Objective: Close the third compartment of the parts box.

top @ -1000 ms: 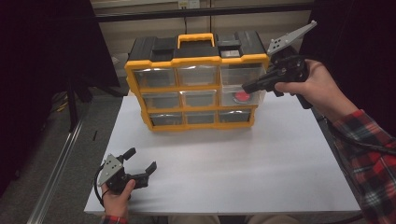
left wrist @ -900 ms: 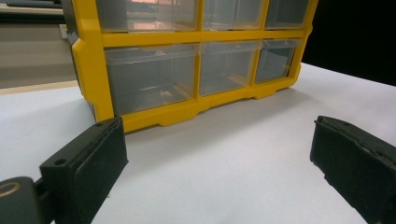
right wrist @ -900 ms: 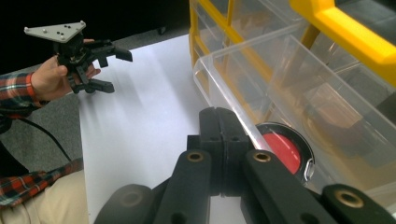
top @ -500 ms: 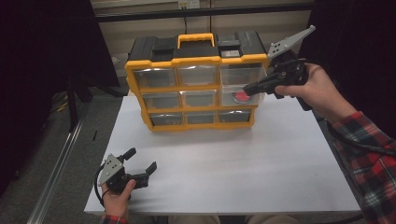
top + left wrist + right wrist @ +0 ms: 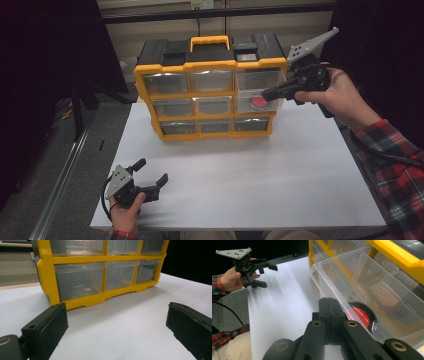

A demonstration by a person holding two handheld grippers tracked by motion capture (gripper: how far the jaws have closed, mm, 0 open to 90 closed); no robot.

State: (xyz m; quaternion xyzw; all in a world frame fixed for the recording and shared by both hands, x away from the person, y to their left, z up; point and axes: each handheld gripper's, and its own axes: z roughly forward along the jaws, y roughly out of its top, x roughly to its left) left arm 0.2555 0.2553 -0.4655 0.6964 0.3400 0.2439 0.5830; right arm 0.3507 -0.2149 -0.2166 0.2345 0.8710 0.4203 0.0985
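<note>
Right gripper view: right gripper jaws pressing flat together, nothing between them, tips touching the clear front wall of the pulled-out drawer. Red round disc with a dark rim lying on the drawer floor, just behind that wall, right beyond the tips. Drawer sticking out of the yellow organizer, right column, middle row.

High view: right gripper sitting at the organizer's right front, tips meeting the drawer front, red disc showing through the clear plastic. Right hand wrapping the gripper body, off the organizer's right side, plaid sleeve trailing toward the near table edge. Organizer standing at the far middle of the white table, black top, yellow handle, three rows of clear drawers.

Left gripper view: left gripper jaws spread wide, gripping nothing, hovering low over bare table in front of the organizer's bottom row. High view: left gripper well apart from the organizer, near its front-left, at the near table edge, left hand holding it from below.
</note>
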